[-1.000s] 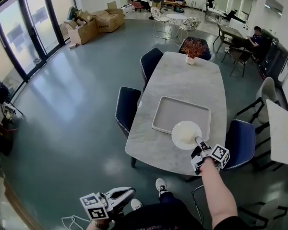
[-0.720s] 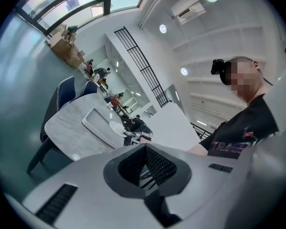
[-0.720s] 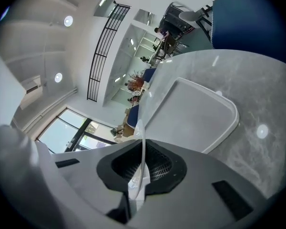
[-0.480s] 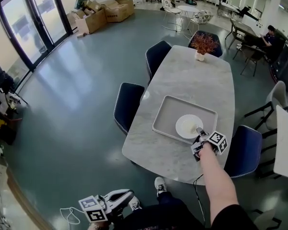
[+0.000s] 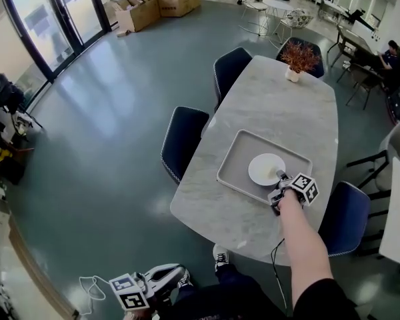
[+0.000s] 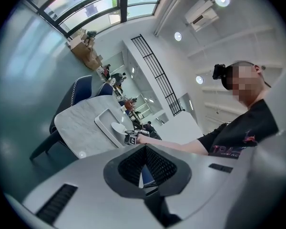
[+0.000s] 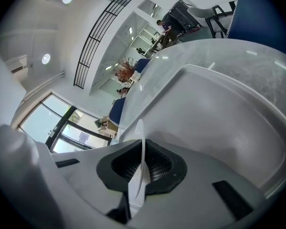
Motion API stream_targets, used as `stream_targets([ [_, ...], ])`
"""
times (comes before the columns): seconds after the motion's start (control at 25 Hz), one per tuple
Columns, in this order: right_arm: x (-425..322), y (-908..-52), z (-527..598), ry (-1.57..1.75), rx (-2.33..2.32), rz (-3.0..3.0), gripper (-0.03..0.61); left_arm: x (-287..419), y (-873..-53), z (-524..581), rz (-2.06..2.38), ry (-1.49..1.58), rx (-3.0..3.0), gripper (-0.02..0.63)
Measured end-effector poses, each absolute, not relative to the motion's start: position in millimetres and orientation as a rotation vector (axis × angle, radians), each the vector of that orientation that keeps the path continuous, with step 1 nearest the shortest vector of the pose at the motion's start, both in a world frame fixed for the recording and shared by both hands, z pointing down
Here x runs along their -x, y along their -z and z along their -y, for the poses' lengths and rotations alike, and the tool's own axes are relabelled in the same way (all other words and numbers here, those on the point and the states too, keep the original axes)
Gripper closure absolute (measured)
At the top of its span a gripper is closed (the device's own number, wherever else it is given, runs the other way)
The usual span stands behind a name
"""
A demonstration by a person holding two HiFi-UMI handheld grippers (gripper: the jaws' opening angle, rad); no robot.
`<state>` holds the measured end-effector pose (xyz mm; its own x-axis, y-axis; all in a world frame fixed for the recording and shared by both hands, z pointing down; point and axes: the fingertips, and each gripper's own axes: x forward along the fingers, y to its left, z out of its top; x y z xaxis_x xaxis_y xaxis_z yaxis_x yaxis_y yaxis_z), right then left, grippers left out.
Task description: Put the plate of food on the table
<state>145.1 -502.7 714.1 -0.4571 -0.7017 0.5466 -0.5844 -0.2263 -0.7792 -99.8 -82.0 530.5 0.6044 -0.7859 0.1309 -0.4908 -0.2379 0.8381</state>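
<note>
The right arm (image 5: 301, 242) is stretched forward, bare below a dark sleeve. The right hand-held gripper (image 5: 280, 179) has its jaws pressed on the near rim of the plate (image 5: 264, 169), and in the right gripper view the rim shows edge-on between them. The left hand-held gripper (image 5: 179, 273) is held low, close to the person's body, pointing forward and to the right. Its jaws are together with nothing between them.

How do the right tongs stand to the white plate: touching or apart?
Touching. The right gripper view shows the white plate edge-on, its rim clamped between the right gripper's tongs.
</note>
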Motion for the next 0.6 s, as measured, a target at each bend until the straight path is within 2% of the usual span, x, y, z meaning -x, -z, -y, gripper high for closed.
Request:
stream_targets([
  [0.6, -134.3, -732.5, 524.4, 1.809, 1.602, -1.943, 0.557, 104.4, -538.2, 103.9, 1.017, 0.416, -1.868, 0.607],
])
